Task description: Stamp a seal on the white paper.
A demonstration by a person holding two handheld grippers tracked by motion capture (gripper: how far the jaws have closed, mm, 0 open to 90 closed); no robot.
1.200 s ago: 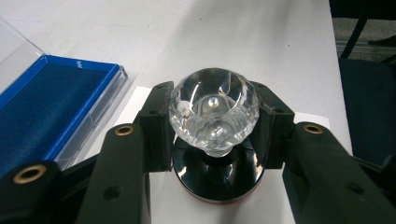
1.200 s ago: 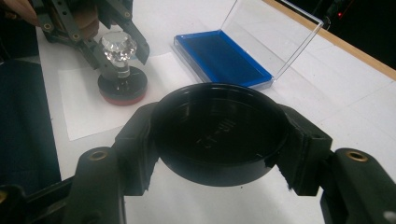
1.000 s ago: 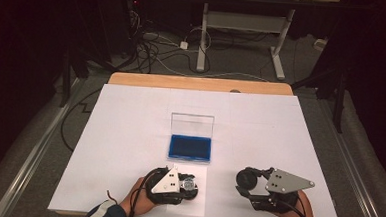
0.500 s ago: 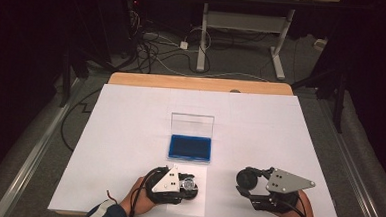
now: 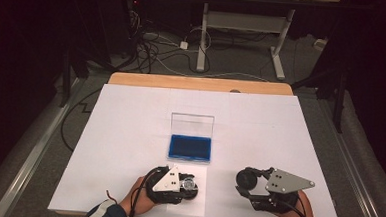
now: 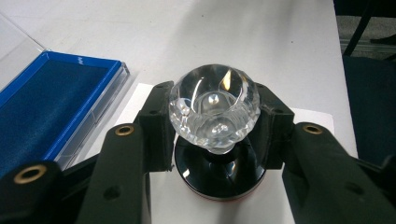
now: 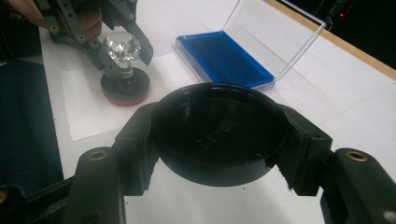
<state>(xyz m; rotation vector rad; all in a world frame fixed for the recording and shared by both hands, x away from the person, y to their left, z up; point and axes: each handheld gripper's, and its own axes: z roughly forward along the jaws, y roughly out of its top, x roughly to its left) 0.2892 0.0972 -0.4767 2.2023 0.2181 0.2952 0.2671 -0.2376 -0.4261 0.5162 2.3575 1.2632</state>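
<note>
I have the left gripper [image 6: 212, 135] closed on the stamp [image 6: 214, 112] standing on the paper slip [image 7: 88, 100], my right gripper [image 7: 219, 140] clamping its black cap [image 7: 219, 130], so next I judge I lift it to the ink pad [image 5: 190, 147].

open blue ink pad case [image 5: 190, 147], lid upright | white table [image 5: 280, 133] | floor cables [image 5: 154, 41]
</note>
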